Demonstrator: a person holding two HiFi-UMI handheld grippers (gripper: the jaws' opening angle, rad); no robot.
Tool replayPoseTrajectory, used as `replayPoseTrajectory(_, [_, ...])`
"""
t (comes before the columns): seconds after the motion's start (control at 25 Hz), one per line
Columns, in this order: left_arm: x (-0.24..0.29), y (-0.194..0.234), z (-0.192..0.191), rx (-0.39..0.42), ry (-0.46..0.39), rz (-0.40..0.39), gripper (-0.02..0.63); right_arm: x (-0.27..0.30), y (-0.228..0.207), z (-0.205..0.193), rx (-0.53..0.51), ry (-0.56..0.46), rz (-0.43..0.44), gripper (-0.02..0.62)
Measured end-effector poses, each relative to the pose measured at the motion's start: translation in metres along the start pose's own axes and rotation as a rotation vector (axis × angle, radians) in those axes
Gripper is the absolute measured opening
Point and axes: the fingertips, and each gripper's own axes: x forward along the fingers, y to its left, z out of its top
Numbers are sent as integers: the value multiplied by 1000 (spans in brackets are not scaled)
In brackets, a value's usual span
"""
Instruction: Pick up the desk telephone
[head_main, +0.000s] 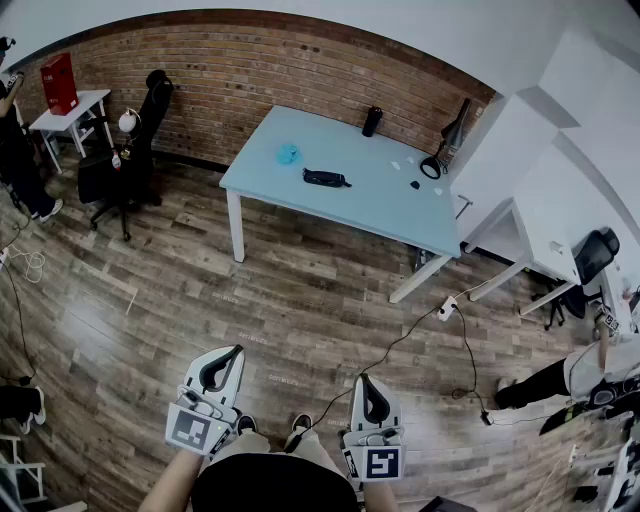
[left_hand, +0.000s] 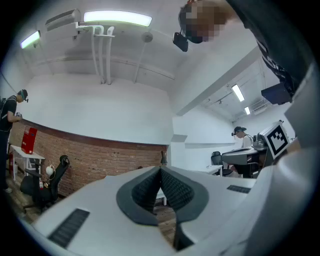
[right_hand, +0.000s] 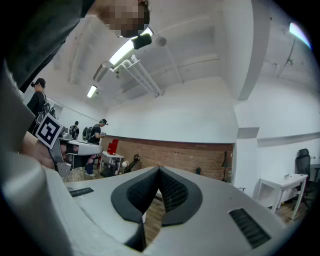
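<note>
Wood-plank floor (head_main: 250, 300), brick wall (head_main: 250, 70) at the back. Light-blue worktop (head_main: 400, 215) stands in front of the wall, its long near edge facing the person.

On it:
- small black item mid-surface, read as the desk telephone (head_main: 325, 178); too small to confirm
- teal object (head_main: 288, 153) behind-left of it
- dark cylinder (head_main: 372, 121) near the far edge
- black desk lamp (head_main: 447, 140) at the right end

Left claw (head_main: 232, 352) and right claw (head_main: 363, 379) are both clenched with nothing between the pads, held level by the person's body, well apart from the worktop.

Open floor lies between the claws and the near edge. A black cable (head_main: 400, 345) crosses the floor right of centre, running from a power strip (head_main: 447, 308) by the right leg. Office chair (head_main: 135, 150) left of the worktop, white desk (head_main: 540, 240) just beside its right end.
</note>
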Motion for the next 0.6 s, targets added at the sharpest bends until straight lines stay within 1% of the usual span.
replayPoseTrajectory(0.08, [1,3,1,-2,-6,-3,15,4,3,-1,36,-3,18,9])
replayPoseTrajectory(0.16, [-1,6,0,0,-1,-3,15,7,7,-1,48,-8,23,11])
replayPoseTrajectory(0.28, [-3,11,-2,19,4,-1,15,9,15,-1,3,-4,22,11])
replayPoseTrajectory(0.4, [-5,15,-8,38,43,-6,15,14,26,-1,-33,1,38,11])
replayPoseTrajectory(0.6, [-10,27,-13,55,56,-21,15,28,43,-4,-39,25,46,11])
